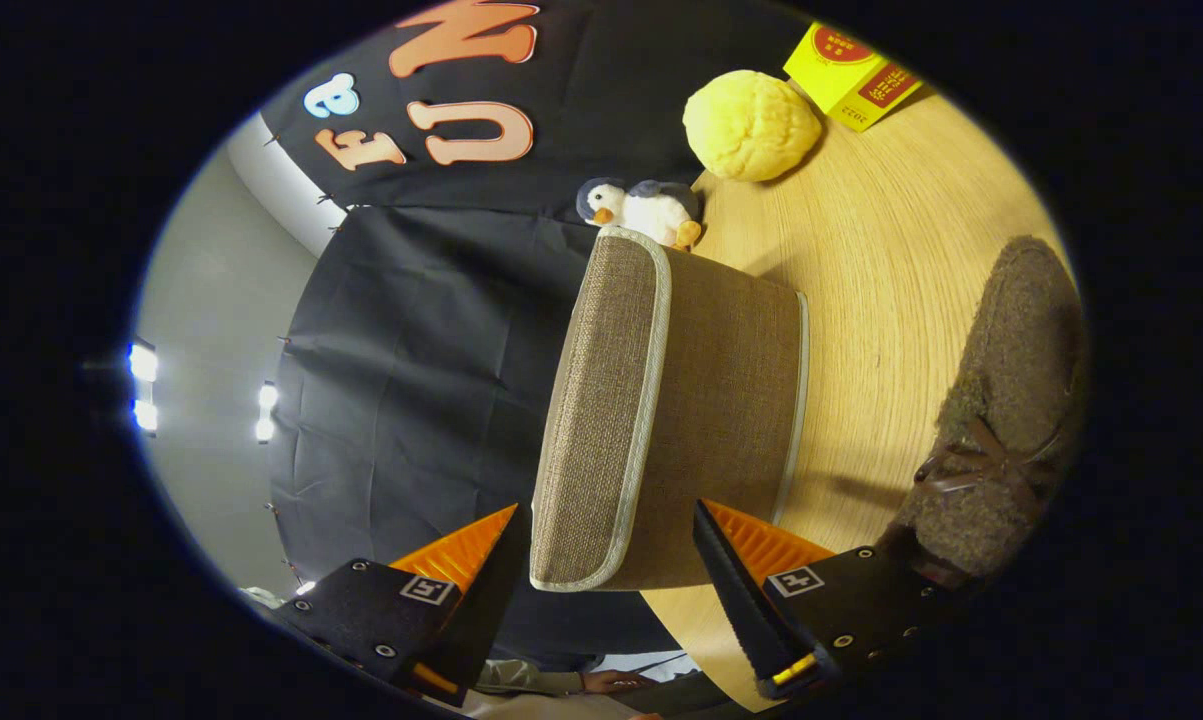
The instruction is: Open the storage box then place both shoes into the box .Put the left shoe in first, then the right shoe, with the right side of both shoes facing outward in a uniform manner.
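Observation:
The storage box (pixel 721 400) is brown woven fabric with pale trim and stands on the wooden table (pixel 891 250). Its lid (pixel 601 410) lies flat on it, closed. The whole view is rolled on its side, so the table rises along one side. My gripper (pixel 609 508) is open and straddles the near end of the lid, one finger on the lid's top side and the other against the box's wall. Whether the fingers touch the fabric is unclear. A brown fuzzy shoe (pixel 1006 420) with a small bow lies on the table beside the box, beyond the wall-side finger.
Behind the box sit a small penguin plush (pixel 641 210), a yellow fluffy ball (pixel 751 125) and a yellow carton (pixel 851 75). Black cloth hangs beyond the table's edge. A person's hand (pixel 611 682) shows low between the fingers.

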Tool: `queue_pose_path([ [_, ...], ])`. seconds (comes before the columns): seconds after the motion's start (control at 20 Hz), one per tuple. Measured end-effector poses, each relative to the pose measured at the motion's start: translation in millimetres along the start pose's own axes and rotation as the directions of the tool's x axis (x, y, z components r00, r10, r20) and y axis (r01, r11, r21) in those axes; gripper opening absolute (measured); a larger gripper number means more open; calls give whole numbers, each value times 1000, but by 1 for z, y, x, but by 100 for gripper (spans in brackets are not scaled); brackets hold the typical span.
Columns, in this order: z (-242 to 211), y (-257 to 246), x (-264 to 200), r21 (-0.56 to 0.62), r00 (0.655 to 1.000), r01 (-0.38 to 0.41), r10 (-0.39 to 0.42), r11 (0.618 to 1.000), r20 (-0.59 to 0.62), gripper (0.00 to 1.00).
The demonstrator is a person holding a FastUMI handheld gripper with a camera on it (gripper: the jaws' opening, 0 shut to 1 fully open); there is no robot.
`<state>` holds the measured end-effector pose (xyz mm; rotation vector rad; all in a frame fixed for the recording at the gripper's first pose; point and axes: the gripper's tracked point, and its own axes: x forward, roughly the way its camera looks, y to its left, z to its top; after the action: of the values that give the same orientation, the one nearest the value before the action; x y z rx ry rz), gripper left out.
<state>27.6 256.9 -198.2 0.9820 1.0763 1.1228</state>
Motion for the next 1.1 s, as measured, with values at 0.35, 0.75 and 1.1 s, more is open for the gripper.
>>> queue_pose_path([
  [0.35, 5, 12, 10, -4, 995, -100, 100, 995, 19, 97],
  [0.75, 7, 17, 20, 2, 991, -131, 131, 991, 17, 97],
  [1.1, 3, 29, 27, 13, 985, -173, 173, 985, 8, 97],
])
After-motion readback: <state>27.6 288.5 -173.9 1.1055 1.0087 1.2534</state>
